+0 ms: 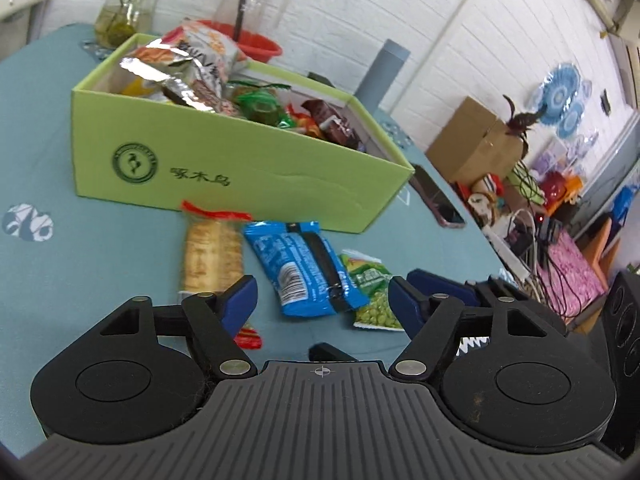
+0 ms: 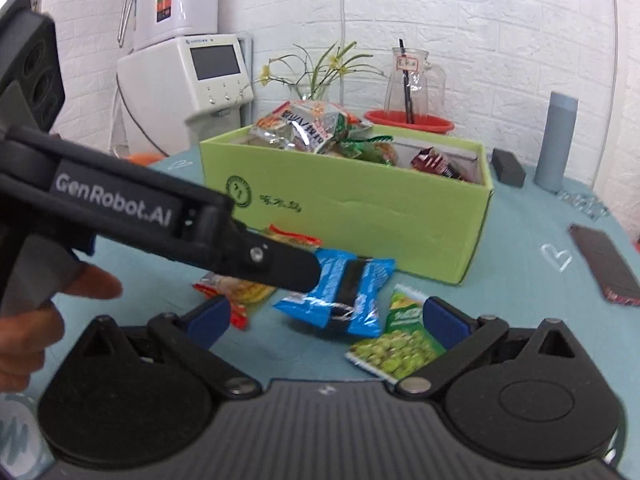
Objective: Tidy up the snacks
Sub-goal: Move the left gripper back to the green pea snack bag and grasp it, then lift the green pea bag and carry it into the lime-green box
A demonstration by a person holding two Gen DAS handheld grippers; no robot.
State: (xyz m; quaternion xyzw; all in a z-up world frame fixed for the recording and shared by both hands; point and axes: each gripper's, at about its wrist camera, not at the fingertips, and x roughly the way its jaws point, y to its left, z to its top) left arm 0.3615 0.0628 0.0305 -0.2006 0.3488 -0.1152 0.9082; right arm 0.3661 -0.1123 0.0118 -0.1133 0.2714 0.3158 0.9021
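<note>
A green box (image 1: 248,168) full of snack packets stands on the teal table; it also shows in the right wrist view (image 2: 360,216). In front of it lie a cracker pack (image 1: 212,256), a blue cookie pack (image 1: 300,268) and a green pea packet (image 1: 374,296). My left gripper (image 1: 322,300) is open and empty, just above the blue pack. My right gripper (image 2: 326,320) is open and empty, over the blue pack (image 2: 340,300) and pea packet (image 2: 396,344). The left gripper's body (image 2: 180,224) crosses the right wrist view above the cracker pack (image 2: 244,292).
Behind the box stand a flower vase (image 1: 120,16), a glass pitcher (image 2: 412,84) in a red bowl (image 2: 412,122) and a grey bottle (image 2: 558,144). A phone (image 2: 604,264) lies on the table at the right. Cardboard boxes and clutter (image 1: 500,168) sit beyond the table edge.
</note>
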